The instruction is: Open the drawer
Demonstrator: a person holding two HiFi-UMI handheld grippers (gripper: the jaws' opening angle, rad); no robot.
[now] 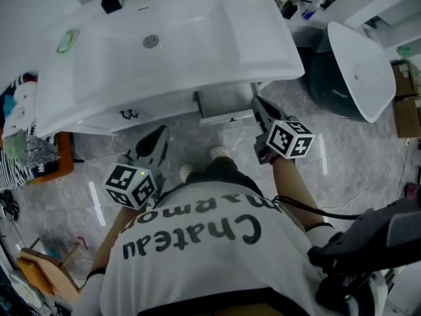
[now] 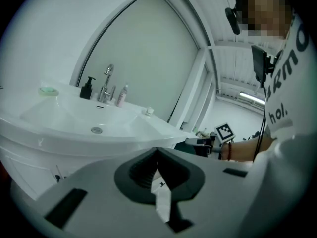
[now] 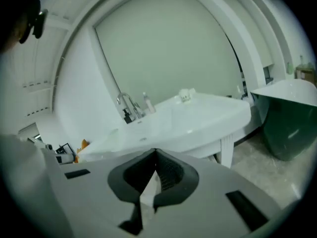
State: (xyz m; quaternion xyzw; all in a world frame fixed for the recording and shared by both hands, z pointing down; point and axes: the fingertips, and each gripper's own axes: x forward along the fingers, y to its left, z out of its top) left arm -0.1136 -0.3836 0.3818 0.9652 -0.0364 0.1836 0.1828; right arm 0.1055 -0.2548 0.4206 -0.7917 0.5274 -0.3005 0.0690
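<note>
Spanning the floor, the white washbasin [image 1: 164,45] overhangs the drawer [image 1: 227,104], tucked under its front edge. The person's shirt [image 1: 210,242] reads "Chateau". A tap [image 2: 106,81] and a dark soap bottle [image 2: 88,88] stand behind the bowl. Both hand-held grippers are clenched on nothing: the left hand-held gripper [image 1: 158,140] is held apart, and the right hand-held gripper [image 1: 258,107] is just beside the drawer.

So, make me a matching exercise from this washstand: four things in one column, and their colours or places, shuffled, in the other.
Things:
1. soap dish
2. drain
3. drawer
4. dispenser

Colours or places:
A. under the front edge of the basin
B. green, on the basin's left rim
C. black, beside the tap
D. round metal, in the basin's bottom

Pairs: 1-B, 2-D, 3-A, 4-C
</note>
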